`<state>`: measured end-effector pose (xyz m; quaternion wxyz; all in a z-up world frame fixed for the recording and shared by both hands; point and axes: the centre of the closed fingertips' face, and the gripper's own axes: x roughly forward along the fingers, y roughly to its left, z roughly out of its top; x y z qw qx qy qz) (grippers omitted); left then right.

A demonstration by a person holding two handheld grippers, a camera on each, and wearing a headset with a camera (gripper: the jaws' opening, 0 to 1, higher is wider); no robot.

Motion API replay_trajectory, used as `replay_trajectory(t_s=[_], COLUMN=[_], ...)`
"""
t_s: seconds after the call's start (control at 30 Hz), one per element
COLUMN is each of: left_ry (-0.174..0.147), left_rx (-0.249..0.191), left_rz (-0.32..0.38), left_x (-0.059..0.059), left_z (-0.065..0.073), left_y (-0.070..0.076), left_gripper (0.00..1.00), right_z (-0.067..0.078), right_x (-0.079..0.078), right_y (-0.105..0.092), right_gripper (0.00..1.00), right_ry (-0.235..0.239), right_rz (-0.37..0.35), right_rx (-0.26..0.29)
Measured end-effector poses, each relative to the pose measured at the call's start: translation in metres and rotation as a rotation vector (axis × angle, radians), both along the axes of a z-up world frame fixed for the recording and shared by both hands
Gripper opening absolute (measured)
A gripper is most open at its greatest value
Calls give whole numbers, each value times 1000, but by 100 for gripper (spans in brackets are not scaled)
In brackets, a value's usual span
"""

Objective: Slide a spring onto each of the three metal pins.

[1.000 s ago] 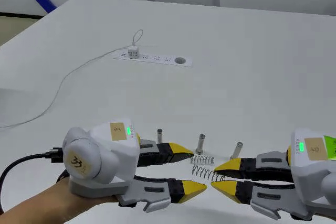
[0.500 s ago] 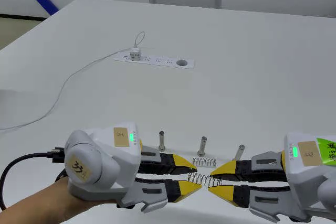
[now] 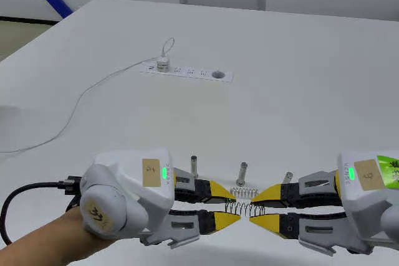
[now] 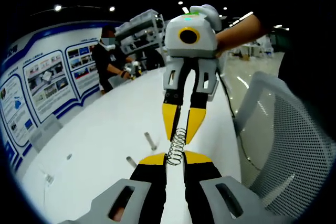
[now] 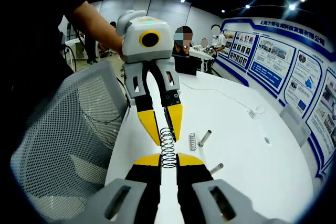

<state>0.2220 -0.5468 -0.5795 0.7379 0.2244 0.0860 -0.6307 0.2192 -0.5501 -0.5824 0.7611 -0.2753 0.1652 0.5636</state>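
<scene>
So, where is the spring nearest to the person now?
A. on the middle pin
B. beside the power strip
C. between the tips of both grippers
C: the spring runs from the left gripper to the right gripper, one end between each pair of jaws.

**Three cameras meeting at one spot on the bench**

The head view looks forward and down from above and behind both grippers. It takes in the white bench (image 3: 299, 91) out to its far edge. The left gripper view rides low on the left gripper (image 4: 176, 158), close over the bench top, and looks straight along its jaws at the right gripper (image 4: 178, 137). The right gripper view does the reverse, so these two cameras face each other at close range along one line. All three views share the spring (image 3: 243, 207) gripped between the facing tips, and the upright pins (image 3: 242, 171) just beside it.
</scene>
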Motion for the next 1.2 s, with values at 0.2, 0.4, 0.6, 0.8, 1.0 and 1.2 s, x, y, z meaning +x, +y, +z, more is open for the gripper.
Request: replay_trajectory(t_s=[0.2,0.4,0.6,0.8,1.0,1.2], left_ry=[-16,-9,-16,-20,-46,-33], left_rx=[8,4,-5,3,52,11], left_rz=[-22,-29,-37,-32,-38,-8], left_x=[-2,-4,-6,-5,-7,-5], left_z=[2,2,5,2,-7,2], left_y=[-1,-1,-4,-2,0,2], left_gripper=[10,10,10,10,9,9], right_z=[-1,-2,-8,-10,3,9], right_x=[-1,-2,-1,-2,-6,-4], right_y=[-1,-1,-1,-3,4,2], right_gripper=[11,12,15,12,11,11], right_ry=[28,49,47,94,123,123], right_rz=[-8,-14,-6,-27,-24,-38], right_rx=[8,18,-7,5,79,101])
